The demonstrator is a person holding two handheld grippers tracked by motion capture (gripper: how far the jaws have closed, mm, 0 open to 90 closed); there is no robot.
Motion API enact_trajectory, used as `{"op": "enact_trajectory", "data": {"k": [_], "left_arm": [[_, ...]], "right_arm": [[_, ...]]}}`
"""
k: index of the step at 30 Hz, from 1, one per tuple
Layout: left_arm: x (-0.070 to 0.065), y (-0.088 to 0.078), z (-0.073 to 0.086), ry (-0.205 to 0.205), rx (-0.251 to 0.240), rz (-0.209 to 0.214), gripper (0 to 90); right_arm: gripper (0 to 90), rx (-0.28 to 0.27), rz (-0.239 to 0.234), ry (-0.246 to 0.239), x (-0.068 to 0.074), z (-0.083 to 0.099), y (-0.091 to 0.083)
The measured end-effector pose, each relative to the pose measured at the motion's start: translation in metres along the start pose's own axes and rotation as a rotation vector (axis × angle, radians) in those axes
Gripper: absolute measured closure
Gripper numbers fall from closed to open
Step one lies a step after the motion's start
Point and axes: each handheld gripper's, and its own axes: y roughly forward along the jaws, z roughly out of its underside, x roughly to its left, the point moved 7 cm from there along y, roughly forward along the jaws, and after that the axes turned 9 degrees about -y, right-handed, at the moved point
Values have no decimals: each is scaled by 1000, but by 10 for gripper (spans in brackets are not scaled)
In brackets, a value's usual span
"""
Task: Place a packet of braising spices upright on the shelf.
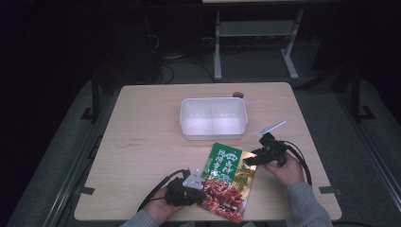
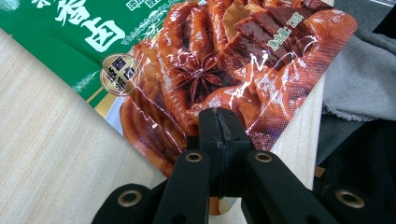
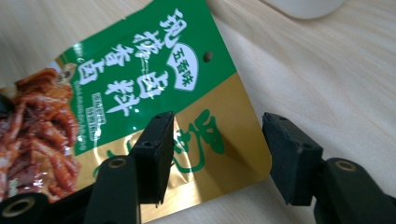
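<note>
Seasoning packet lies flat on the wooden worktop, near the front edge, between the two hands. Green and gold printed top points toward the white plastic container, which sits empty near the worktop centre, apart from the packet.

Left hand-held gripper: jaws clenched together at the lower, red-printed end of the packet; in the left gripper view the tips meet over the glossy film, apparently pinching its edge.

Right hand-held gripper: jaws spread wide, straddling the gold corner of the packet, one jaw over the film, the other out past its edge. Nothing grasped.

Risks, as judgement:
- Film is glossy and thin; a pinch on the edge alone may slip if the packet is lifted from one end.
- The packet's lower end sits close to the worktop's front edge; a tug toward the person could drag it off.
- If the right jaws close at this angle, they may crumple the corner instead of gripping it.
</note>
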Motion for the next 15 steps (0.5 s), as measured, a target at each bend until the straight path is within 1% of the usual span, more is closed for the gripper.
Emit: {"op": "enact_trajectory", "data": {"k": [4, 5, 6, 7, 9, 10, 11, 12, 13, 14, 15], "left_arm": [[0, 0, 0, 2, 1, 3, 893], [0, 0, 0, 1, 0, 4, 894], [0, 0, 0, 1, 0, 4, 894], [1, 0, 0, 1, 2, 3, 894], [1, 0, 0, 1, 1, 3, 893], [1, 0, 0, 1, 1, 3, 891], [1, 0, -1, 2, 1, 3, 890], [1, 1, -1, 4, 1, 1, 889], [1, 1, -1, 5, 1, 1, 887], [1, 1, -1, 5, 1, 1, 886], [1, 1, -1, 8, 1, -1, 886]], "right_arm": [[490, -9, -7, -15, 3, -1, -4], [516, -22, -28, -18, 4, -1, -7], [516, -22, -28, -18, 4, -1, -7], [544, -36, -49, -22, 5, -2, -10], [554, -53, -78, -23, 7, -2, -13], [554, -53, -78, -23, 7, -2, -13], [570, -71, -113, -25, 8, -3, -15], [578, -84, -133, -22, 9, -3, -16], [585, -90, -147, -20, 9, -3, -17], [585, -90, -147, -20, 9, -3, -17], [597, -90, -161, -26, 10, -3, -17]]}}
